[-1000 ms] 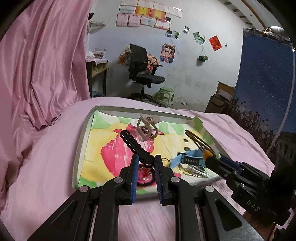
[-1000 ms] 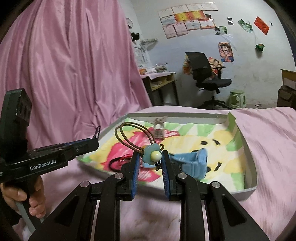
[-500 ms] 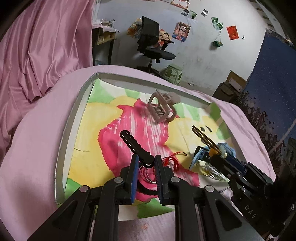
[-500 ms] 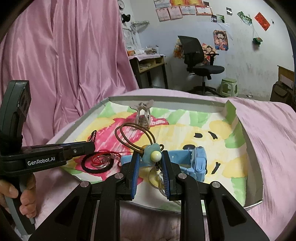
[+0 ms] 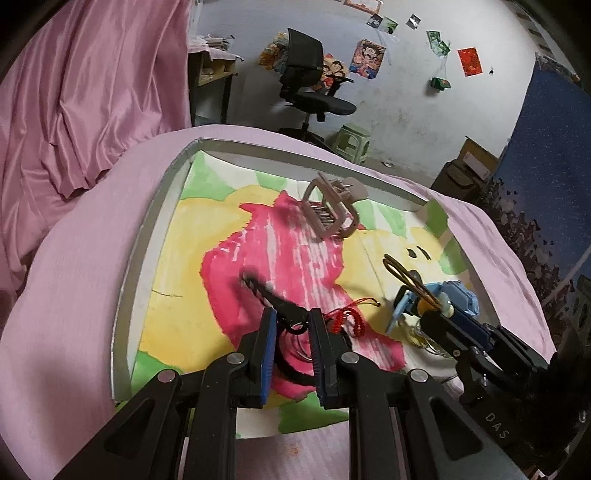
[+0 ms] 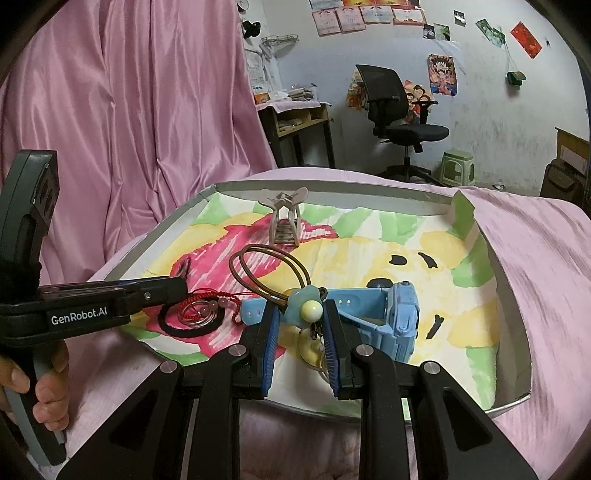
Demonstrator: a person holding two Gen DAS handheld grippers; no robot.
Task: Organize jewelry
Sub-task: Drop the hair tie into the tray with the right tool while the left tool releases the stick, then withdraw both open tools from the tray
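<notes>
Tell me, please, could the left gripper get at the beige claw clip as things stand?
Probably not yet: the left gripper is shut on a black chain hair clip. Otherwise the path looks free, since the beige claw clip sits unobstructed on the tray.

We see the far end of the black chain piece smeared by blur, so we cannot make out its links there. The right gripper covers part of the blue watch strap and most of a pale yellowish item we cannot identify. Only a few fingers of the hand show at the frame's left edge. The wall papers are too small to read.
</notes>
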